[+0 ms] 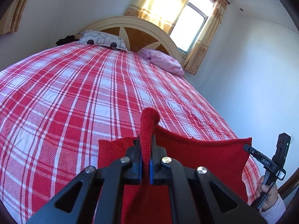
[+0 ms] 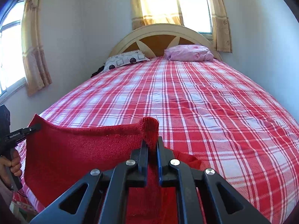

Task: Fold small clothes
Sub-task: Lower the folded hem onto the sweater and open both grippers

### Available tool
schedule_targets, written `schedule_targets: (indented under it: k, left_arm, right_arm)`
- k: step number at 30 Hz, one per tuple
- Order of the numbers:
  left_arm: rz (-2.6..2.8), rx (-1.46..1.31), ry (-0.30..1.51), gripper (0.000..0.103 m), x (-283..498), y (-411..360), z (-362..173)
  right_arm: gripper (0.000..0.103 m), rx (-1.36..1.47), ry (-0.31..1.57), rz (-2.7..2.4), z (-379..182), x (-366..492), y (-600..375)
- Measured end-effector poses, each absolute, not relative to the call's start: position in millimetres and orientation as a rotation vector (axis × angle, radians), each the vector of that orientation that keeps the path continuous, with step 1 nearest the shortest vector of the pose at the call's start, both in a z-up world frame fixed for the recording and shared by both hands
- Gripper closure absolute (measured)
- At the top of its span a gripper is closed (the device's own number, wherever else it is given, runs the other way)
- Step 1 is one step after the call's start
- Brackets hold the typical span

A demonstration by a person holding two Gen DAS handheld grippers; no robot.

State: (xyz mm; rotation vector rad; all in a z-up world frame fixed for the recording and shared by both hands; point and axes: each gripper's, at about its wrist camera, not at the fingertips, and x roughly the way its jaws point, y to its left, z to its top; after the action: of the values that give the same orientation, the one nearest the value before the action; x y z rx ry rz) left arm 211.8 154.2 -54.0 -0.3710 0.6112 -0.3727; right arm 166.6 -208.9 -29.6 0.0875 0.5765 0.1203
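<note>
Left wrist view: the left gripper [image 1: 145,145] has its fingers [image 1: 137,160] clamped on a bunched corner of the red knitted garment [image 1: 205,160], which hangs stretched above the near end of the bed [image 1: 74,93] with its red plaid sheet. Across the cloth's top edge, the right gripper [image 1: 247,147] pinches the far corner, a hand [image 1: 267,192] on its handle. The edge between them sags a little, so my advice is to keep both corners level and gently apart to take out the slack before laying it down.

Right wrist view: the right gripper's fingers are likewise closed on a folded tuft of the same garment, and the left one bites the opposite corner at the picture's left. The cloth hangs over the foot of the bed, well short of the pillows [image 2: 188,53]. Lower both together so the hem meets the sheet first, and release only once the panel lies flat.
</note>
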Motion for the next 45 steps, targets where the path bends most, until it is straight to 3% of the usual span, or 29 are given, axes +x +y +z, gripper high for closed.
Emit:
schedule_targets:
  k: [16, 23, 30, 39, 45]
  left_arm:
    - [-0.249, -0.333, 0.814, 0.098, 263.2, 134.6, -110.6]
    - [-0.204, -0.335, 0.885, 0.092, 276.6, 133.7, -123.0]
    - [-0.169, -0.276, 0.889, 0.092, 275.9, 125.8, -117.9]
    - [-0.174, -0.305, 0.821, 0.093, 280.3, 131.3, -99.9]
    - [-0.151, -0.312, 0.896, 0.093, 298.0, 130.1, -122.3]
  right_arm:
    - [0.096, 0.039, 0.743, 0.052, -90.0, 239.2, -217.0]
    - [0.096, -0.009, 0.811, -0.002, -106.9, 249.2, -214.8]
    - [0.096, -0.056, 0.863, -0.029, -113.2, 260.9, -210.6]
    - [0.096, -0.064, 0.764, -0.035, -82.6, 257.9, -206.9]
    - [0.096, -0.08, 0.865, -0.055, -112.4, 276.4, -209.0]
